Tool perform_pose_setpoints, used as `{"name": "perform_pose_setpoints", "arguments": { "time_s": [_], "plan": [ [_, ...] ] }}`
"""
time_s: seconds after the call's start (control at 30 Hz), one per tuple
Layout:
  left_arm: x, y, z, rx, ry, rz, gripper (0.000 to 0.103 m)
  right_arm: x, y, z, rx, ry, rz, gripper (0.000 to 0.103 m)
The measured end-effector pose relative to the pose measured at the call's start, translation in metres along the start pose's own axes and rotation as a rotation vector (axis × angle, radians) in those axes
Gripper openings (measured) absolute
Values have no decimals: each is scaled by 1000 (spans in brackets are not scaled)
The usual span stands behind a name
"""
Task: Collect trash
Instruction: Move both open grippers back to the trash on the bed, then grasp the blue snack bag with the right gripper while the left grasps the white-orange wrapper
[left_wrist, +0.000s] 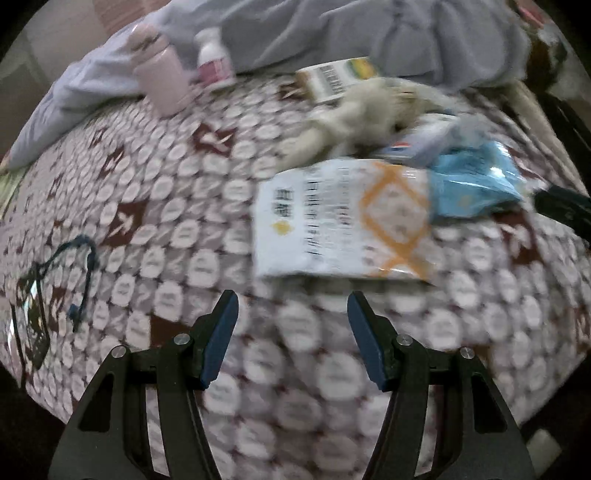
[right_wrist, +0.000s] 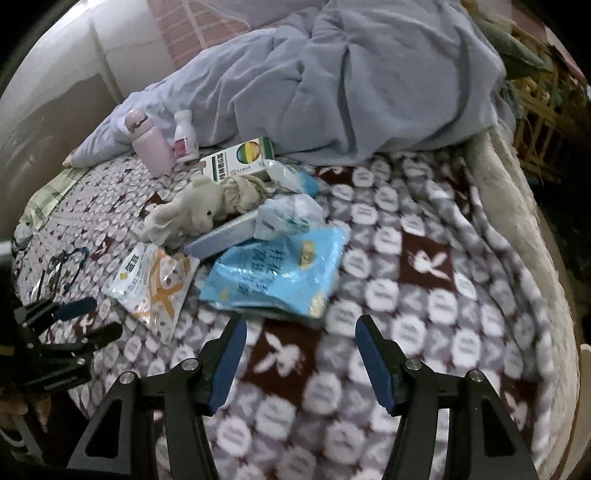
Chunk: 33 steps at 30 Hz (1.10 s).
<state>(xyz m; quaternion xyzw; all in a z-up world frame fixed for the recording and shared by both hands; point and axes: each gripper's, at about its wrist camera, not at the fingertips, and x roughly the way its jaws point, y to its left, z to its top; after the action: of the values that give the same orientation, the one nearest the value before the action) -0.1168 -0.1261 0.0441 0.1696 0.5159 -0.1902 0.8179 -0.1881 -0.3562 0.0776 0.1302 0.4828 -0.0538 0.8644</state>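
Left gripper (left_wrist: 291, 306): jaws apart, nothing between them, only patterned blanket (left_wrist: 155, 229) showing in the gap. Sits at bottom centre of the left wrist view, angled down at the bed.

Right gripper (right_wrist: 300, 330): jaws apart, likewise empty. Bottom centre of the right wrist view, over a dark square of the blanket.

Progress, as judged: nothing collected. No bag or bin is visible in either view, and every piece of litter lies loose on the bed. The whole pickup remains.

Trash relative to the tongs:
- White and orange wrapper (left_wrist: 343, 221) lies flat just above the left gripper's tips in the left wrist view, near but not touching. Likely the left side's first target.
- Blue wrapper (right_wrist: 280, 273) lies just above the right gripper's tips, centre of the right wrist view, with a small yellowish scrap on top. Near, not touching.
- Crumpled clear plastic (right_wrist: 291, 214) sits above the blue wrapper, partly over a flat grey-blue box (right_wrist: 221, 236).

Non-trash or uncertain, farther out: plush toy (right_wrist: 192, 214) at centre left, green and white carton (right_wrist: 236, 158) behind it, pink bottle (right_wrist: 149, 146) and small white bottle (right_wrist: 184, 136) at upper left against the grey duvet (right_wrist: 369, 74). Whether the carton is empty cannot be told.

Left wrist view is motion-blurred; wrapper print is unreadable.
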Motion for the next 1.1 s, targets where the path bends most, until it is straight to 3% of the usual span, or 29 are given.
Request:
{"name": "perform_pose_setpoints", "arguments": {
  "time_s": [0.17,0.27,0.43,0.53,0.67,0.8,1.0,1.1],
  "plan": [
    [28,36,30,-102,-4,14,60,7,-11,16,3,-2,-68,59],
    [35,54,50,-153,-13,-16,60,15,-32,38,56,-19,-106,59],
    [17,71,56,-176,-51,-58,60,50,-49,74,64,12,-141,59],
    [8,78,52,-163,-54,-40,60,70,-51,81,46,62,-125,59],
    [13,88,57,-155,-60,-18,60,66,-32,59,-67,146,-106,59],
    [28,101,84,-214,-85,-28,60,41,-14,20,-120,193,-34,59],
    [57,106,139,-257,-111,-7,60,10,-16,-1,-49,143,-20,59],
    [75,104,143,-216,-54,-4,60,-1,-14,0,-22,104,7,59]
  ]
}}
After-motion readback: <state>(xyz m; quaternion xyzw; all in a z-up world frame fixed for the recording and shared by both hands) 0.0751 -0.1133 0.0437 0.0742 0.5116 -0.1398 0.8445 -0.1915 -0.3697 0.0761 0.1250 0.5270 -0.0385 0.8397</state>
